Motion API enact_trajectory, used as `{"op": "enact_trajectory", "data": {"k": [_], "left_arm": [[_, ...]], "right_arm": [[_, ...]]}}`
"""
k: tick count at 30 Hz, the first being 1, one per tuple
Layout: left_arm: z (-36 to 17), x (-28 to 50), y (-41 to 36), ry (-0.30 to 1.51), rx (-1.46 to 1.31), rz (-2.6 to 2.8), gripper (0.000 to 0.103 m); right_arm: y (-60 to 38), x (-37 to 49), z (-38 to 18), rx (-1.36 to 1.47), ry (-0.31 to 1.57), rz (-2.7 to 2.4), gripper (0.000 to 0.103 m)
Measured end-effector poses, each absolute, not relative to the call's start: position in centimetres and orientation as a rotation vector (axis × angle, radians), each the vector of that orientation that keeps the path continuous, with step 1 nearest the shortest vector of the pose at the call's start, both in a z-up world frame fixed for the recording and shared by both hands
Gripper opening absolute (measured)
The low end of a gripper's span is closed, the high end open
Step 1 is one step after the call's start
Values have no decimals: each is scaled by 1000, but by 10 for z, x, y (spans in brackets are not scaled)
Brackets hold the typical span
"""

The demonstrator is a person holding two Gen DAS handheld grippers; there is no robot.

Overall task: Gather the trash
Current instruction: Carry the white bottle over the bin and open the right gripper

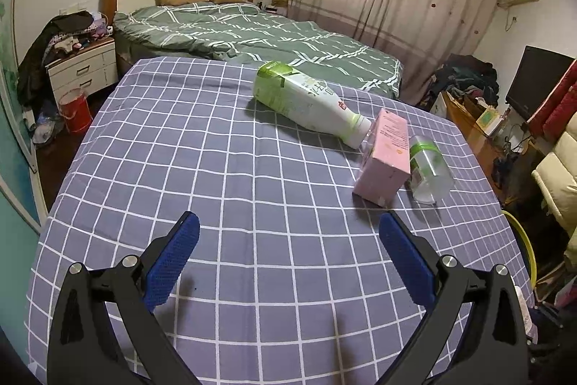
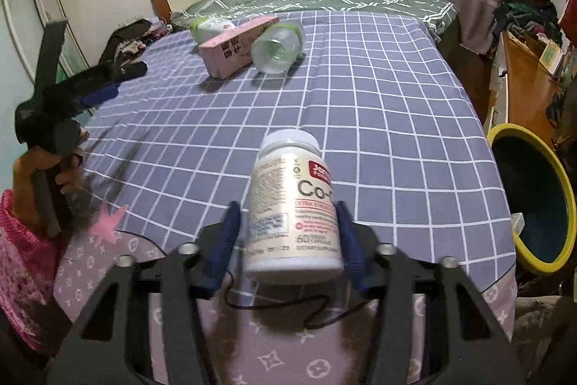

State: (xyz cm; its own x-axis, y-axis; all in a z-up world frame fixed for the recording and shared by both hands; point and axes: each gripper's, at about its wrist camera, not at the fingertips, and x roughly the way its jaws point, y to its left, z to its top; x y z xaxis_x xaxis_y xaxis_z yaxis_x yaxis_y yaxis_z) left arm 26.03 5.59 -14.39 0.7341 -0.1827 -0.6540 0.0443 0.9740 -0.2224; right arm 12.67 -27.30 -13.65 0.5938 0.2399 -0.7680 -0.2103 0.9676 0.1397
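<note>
My right gripper (image 2: 286,211) is shut on a white supplement bottle (image 2: 292,204) and holds it above the near edge of the purple checked cloth (image 2: 360,118). My left gripper (image 1: 288,233) is open and empty above the cloth; it also shows at the left of the right wrist view (image 2: 108,85). On the cloth lie a green-and-white bottle (image 1: 306,100), a pink carton (image 1: 386,157) and a clear jar with a green band (image 1: 429,168), touching one another. The carton (image 2: 234,49) and jar (image 2: 277,49) also show in the right wrist view.
A blue bin with a yellow rim (image 2: 533,197) stands right of the table. A bed with a green quilt (image 1: 259,35) lies behind it. A nightstand (image 1: 83,67) and a red bucket (image 1: 74,110) are at the far left. A TV (image 1: 537,82) and clutter are at the right.
</note>
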Motion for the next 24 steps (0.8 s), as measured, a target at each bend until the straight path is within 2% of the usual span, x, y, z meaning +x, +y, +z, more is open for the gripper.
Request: {"op": "enact_trajectory", "data": {"k": [13,20,24], "left_arm": [[-145,261,52,740,-188,-133,98],[-147,261,49,744,-185,-145,98],[-146,261,46,744,-174,-156,98]], "right_arm": [[-329,130,-118,124,829,165,45],[-413,143,-113,190,778,-74,45],[-460,160,-128,213,811,-217,45]]}}
